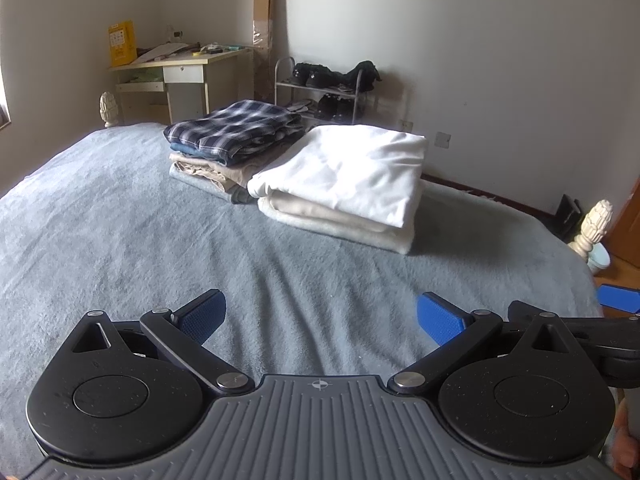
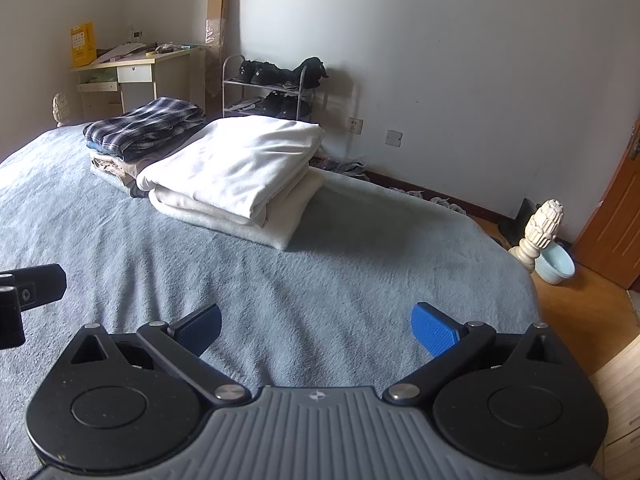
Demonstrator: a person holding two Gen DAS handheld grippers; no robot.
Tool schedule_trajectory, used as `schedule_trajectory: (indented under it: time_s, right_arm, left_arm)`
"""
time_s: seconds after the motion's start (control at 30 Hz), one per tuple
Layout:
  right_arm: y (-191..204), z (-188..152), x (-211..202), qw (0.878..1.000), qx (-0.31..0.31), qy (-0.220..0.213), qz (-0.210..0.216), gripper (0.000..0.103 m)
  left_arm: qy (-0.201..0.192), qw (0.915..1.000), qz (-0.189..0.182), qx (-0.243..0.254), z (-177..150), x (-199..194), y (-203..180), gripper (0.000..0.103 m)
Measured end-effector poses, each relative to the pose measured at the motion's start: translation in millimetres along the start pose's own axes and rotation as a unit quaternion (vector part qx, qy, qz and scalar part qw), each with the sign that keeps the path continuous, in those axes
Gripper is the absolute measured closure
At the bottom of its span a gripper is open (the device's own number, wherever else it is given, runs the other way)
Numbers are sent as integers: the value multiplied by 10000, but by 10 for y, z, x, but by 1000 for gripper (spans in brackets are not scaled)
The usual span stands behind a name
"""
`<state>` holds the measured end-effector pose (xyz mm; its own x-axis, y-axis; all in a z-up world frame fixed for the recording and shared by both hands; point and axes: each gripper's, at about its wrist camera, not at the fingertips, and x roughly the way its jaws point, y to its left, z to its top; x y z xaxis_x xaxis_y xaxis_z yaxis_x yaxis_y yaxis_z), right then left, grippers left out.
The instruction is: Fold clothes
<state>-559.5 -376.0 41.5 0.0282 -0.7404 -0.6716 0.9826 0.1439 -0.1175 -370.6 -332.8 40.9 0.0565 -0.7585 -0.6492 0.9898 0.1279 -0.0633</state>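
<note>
Hovering with blue pads spread wide and empty: left gripper (image 1: 320,316), right gripper (image 2: 316,328). Beyond both, on the grey fleece bedspread (image 1: 100,220), folded white cotton cloth (image 1: 344,172) topping a cream blanket (image 1: 328,220). Likely soft, light, floppy; best pinched at a corner or folded edge.

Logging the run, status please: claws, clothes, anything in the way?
Left claw open, empty. Right claw open, empty. Folded white garment and plaid stack sit on the bed. Nothing in the way.

A home bedroom: grey-blue fleece-covered bed (image 1: 120,220), pale wooden desk (image 1: 180,76) in the corner, metal shoe rack (image 2: 272,88) against the white wall.
</note>
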Motion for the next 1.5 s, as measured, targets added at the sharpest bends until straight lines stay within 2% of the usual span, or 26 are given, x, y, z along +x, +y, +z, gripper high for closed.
schedule_trajectory:
  time_s: [1.5]
  right_arm:
    - [-5,10,6,10000,-1,-3,-50,0]
  left_arm:
    - [23,10000,13,-56,-10,-7,-26,0]
